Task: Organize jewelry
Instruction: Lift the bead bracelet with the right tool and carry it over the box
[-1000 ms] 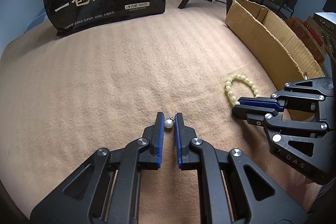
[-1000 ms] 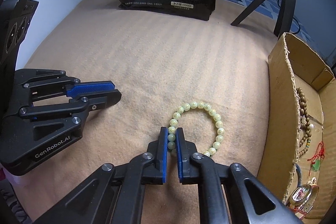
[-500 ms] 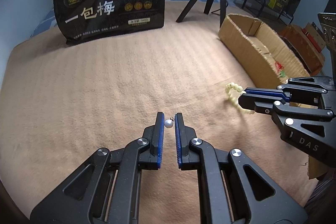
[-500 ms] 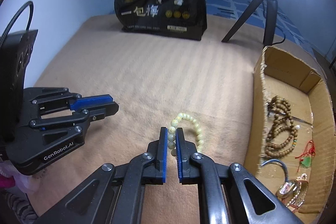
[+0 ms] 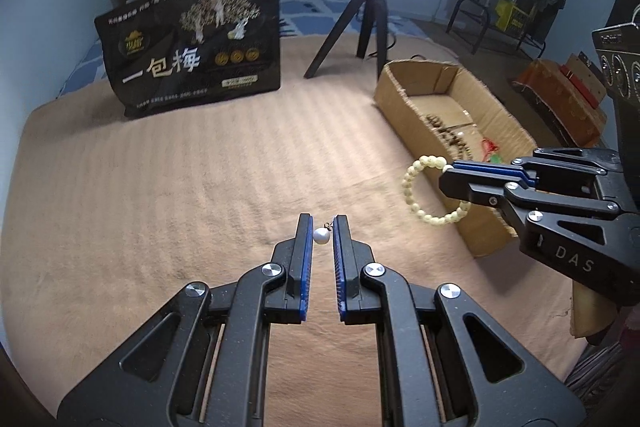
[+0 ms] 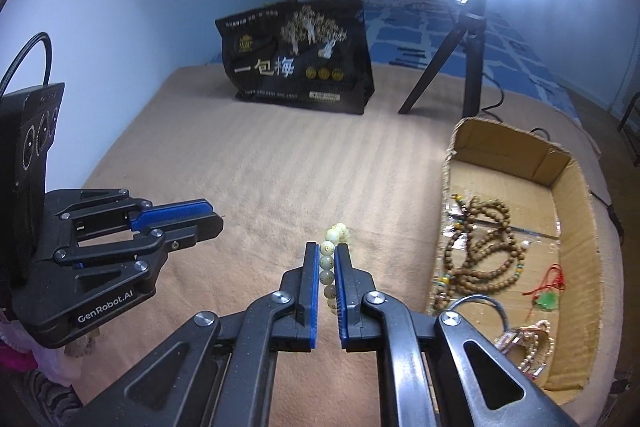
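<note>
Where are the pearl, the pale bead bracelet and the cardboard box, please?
pearl [image 5: 321,235], left wrist view, on its round body.
bead bracelet [image 5: 408,183], left wrist view, on its left arc.
cardboard box [image 6: 575,211], right wrist view, on its right wall.

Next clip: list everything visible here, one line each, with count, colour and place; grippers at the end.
pearl earring: one, white, between the left gripper's pads
bead bracelet: one, pale yellow-green, hanging from the right gripper
cardboard box: one, brown, right side of the blanket
wooden bead strands: several, brown, inside the box
green pendant: one, red cord, inside the box
snack bag: one, black, far edge
tripod: one, black, behind the box
blanket: one, tan, underneath
left gripper: black, blue pads, shut on the earring
right gripper: black, blue pads, shut on the bracelet
</note>
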The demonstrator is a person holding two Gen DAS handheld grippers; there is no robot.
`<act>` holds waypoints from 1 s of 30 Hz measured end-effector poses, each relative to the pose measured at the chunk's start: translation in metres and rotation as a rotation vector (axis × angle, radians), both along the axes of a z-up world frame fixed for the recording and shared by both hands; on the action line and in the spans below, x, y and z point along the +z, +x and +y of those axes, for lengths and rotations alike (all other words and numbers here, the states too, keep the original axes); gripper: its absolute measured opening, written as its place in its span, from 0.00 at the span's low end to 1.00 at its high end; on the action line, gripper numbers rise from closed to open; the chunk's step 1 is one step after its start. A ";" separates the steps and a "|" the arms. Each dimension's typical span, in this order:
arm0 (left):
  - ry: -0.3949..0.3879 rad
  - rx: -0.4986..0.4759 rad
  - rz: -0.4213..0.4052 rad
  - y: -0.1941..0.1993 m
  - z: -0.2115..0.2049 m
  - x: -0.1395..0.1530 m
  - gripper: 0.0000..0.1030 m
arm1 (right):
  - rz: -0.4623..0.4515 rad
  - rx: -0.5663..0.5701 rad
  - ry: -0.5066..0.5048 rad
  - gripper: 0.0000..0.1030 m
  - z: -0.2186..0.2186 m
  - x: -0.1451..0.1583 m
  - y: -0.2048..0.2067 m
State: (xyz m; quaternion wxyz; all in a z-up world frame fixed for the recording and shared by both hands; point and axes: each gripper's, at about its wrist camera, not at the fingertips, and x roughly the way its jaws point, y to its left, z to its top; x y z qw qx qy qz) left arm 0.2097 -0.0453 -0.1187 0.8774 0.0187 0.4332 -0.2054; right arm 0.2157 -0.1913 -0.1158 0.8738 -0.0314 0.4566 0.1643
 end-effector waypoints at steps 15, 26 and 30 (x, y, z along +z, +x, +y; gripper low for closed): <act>-0.019 -0.069 -0.053 -0.022 -0.047 0.035 0.08 | -0.080 -0.080 -0.012 0.05 -0.051 0.034 -0.012; -0.047 -0.126 -0.067 -0.024 -0.091 0.041 0.08 | -0.115 -0.181 -0.002 0.05 -0.106 0.048 -0.005; -0.048 -0.144 -0.067 -0.022 -0.105 0.038 0.08 | -0.117 -0.213 0.003 0.05 -0.124 0.048 0.001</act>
